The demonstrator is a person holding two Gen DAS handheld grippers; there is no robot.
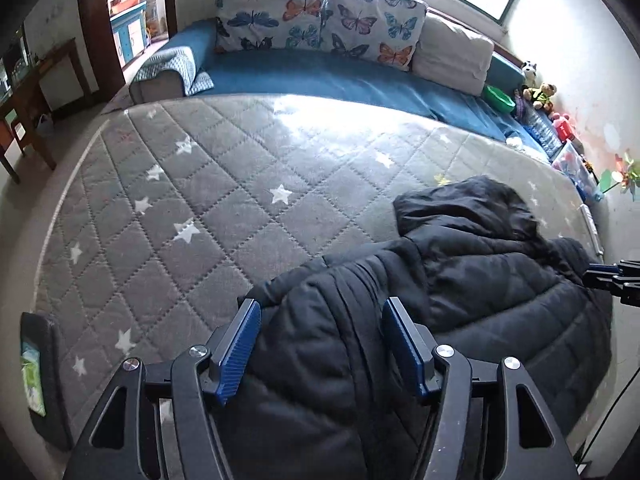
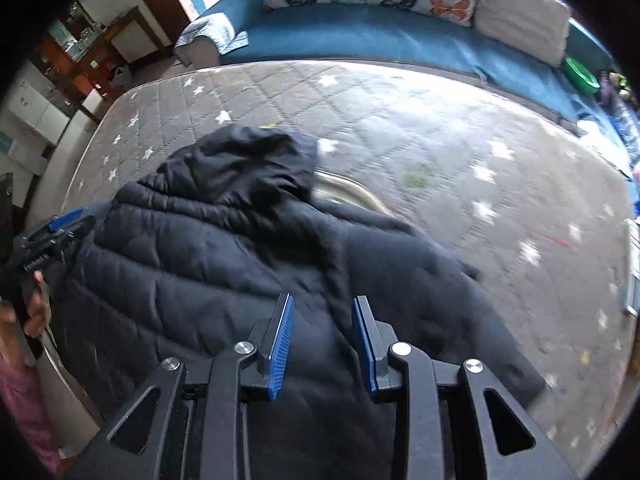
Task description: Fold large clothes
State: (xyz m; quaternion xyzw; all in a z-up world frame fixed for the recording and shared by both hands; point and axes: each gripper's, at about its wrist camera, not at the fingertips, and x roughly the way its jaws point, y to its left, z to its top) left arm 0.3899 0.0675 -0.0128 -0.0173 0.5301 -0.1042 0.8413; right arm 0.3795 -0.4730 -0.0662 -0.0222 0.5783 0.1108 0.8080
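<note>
The grey quilted mattress (image 1: 192,184) with white stars fills the view, a blue sofa (image 1: 320,76) with butterfly cushions (image 1: 304,16) running behind it. On the near part of the mattress lies the black puffer jacket (image 1: 460,272) — spread flat, hood (image 1: 464,204) pointing toward the sofa, one sleeve folded across the body. The left tongs (image 1: 320,344) hover over the jacket's left part, blue pads standing wide, nothing pinched between them. The right tongs (image 2: 322,344) hang over the right part — a narrower gap, pads clear of the fabric. A hand (image 2: 34,312) grips the left tool's handle.
</note>
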